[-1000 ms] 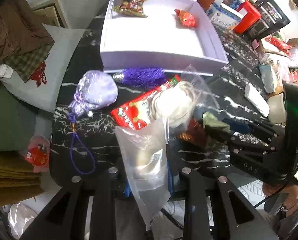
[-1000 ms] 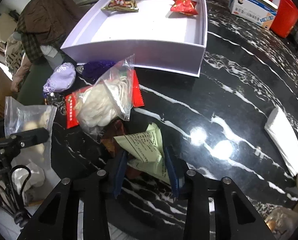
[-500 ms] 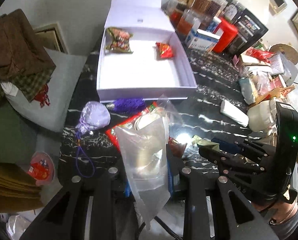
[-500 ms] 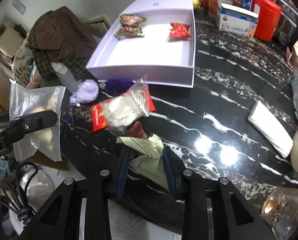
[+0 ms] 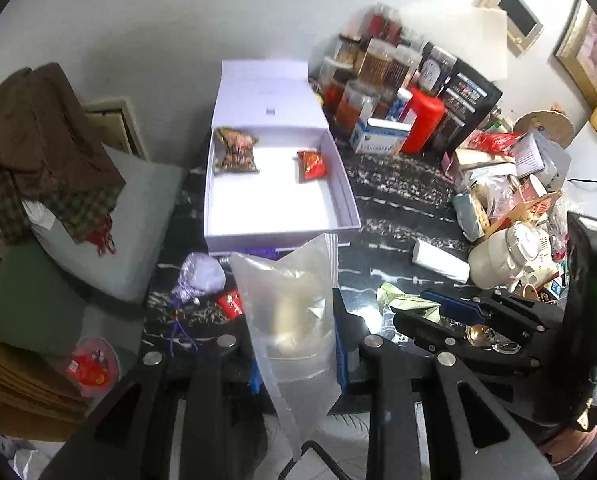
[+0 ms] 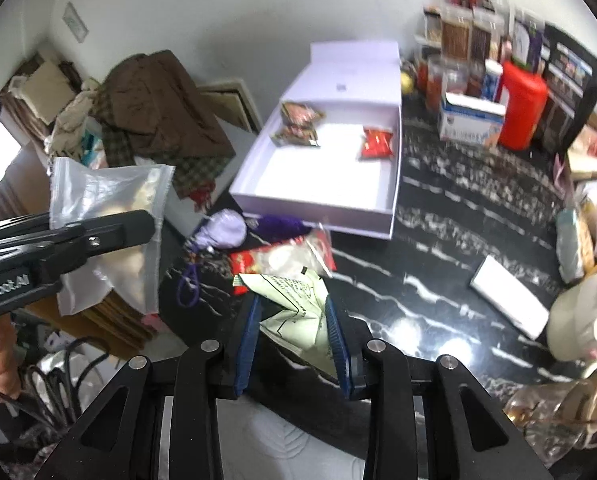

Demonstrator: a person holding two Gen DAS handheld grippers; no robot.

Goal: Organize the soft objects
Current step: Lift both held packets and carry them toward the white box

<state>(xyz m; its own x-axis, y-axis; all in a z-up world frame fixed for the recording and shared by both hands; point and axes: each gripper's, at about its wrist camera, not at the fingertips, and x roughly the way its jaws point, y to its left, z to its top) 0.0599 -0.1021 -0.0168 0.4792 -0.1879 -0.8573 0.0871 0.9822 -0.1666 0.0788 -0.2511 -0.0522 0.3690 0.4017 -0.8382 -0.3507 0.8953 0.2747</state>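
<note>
a black marble table [image 6: 450, 248] veined in white stands against a grey wall, jars and boxes crowding its 1 o'clock corner, clothes heaped at 10 o'clock. the left gripper [image 5: 294, 344] is clamped on a clear zip bag [image 5: 294, 316], long axis upright, zip edge at 12 o'clock. the right gripper [image 6: 292, 330] pinches a pale green packet [image 6: 298, 312] above the table, pointing to 11 o'clock. a white box [image 6: 326, 176] lies open at 12 o'clock.

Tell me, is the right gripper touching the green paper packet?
Touching. The right wrist view shows the right gripper with both blue pads pressed against the pale green packet, holding it above the black marble table.
</note>
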